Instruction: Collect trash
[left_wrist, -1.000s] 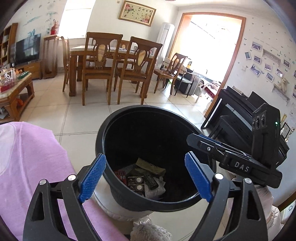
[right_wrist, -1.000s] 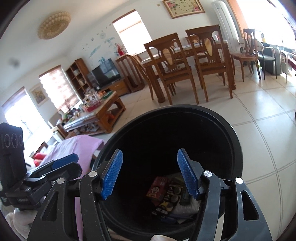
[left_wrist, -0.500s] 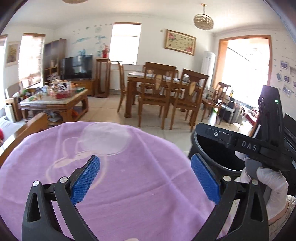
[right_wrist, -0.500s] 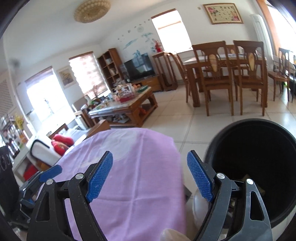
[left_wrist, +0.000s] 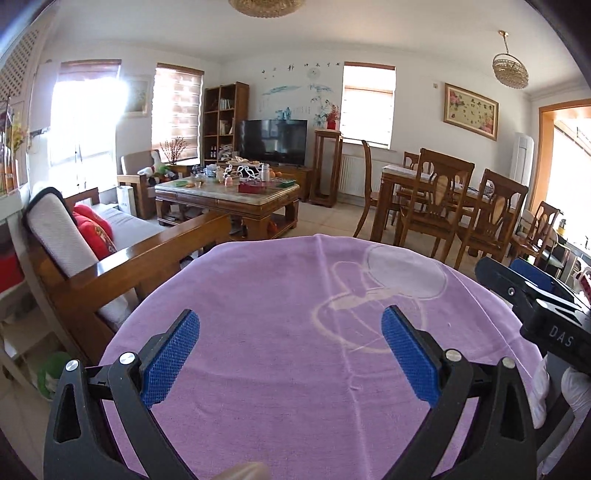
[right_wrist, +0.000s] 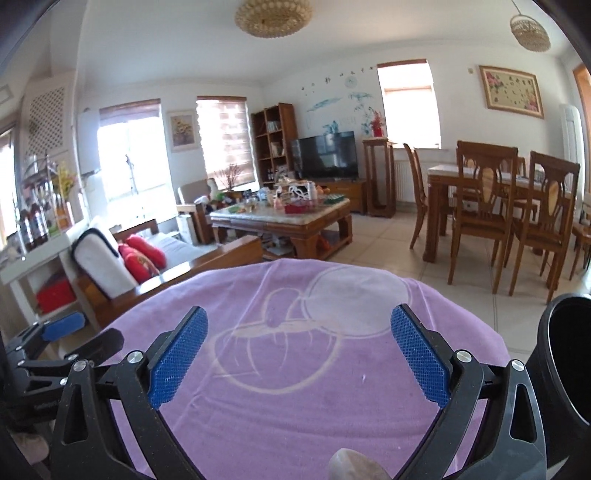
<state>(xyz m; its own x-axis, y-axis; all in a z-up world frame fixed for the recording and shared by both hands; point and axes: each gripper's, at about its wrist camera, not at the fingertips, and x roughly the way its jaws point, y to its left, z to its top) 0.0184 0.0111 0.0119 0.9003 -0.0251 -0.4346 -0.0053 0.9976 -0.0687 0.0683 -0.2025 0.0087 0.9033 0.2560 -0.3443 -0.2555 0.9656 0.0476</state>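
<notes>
I am looking along both tongs over a round table draped in a purple cloth (left_wrist: 280, 354) with a faded cartoon print. My left gripper (left_wrist: 290, 356) has its blue pads spread wide with nothing between them. My right gripper (right_wrist: 299, 354) is opening its jaws toward their widest, and they too are empty, with only cloth showing behind them. In the left view, the right tool's black body juts in past the table's right edge, held by a gloved hand (left_wrist: 576, 391).

The black trash bin (right_wrist: 565, 354) stands on the floor just beside the table's right edge, visible only in the right view; its inside is dark from here, so I cannot see its contents. No trash lies on any part of the cloth I can see.

My judgement is that the table is cleared and the collecting is near done, unless litter remains somewhere out of view, such as on the cluttered coffee table (left_wrist: 229, 192) far behind.

Compared with a second ago, both views have swung away from the bin's mouth, where wrappers and packets lay at the bottom, across to the tabletop. The right jaws were then noticeably narrower.
</notes>
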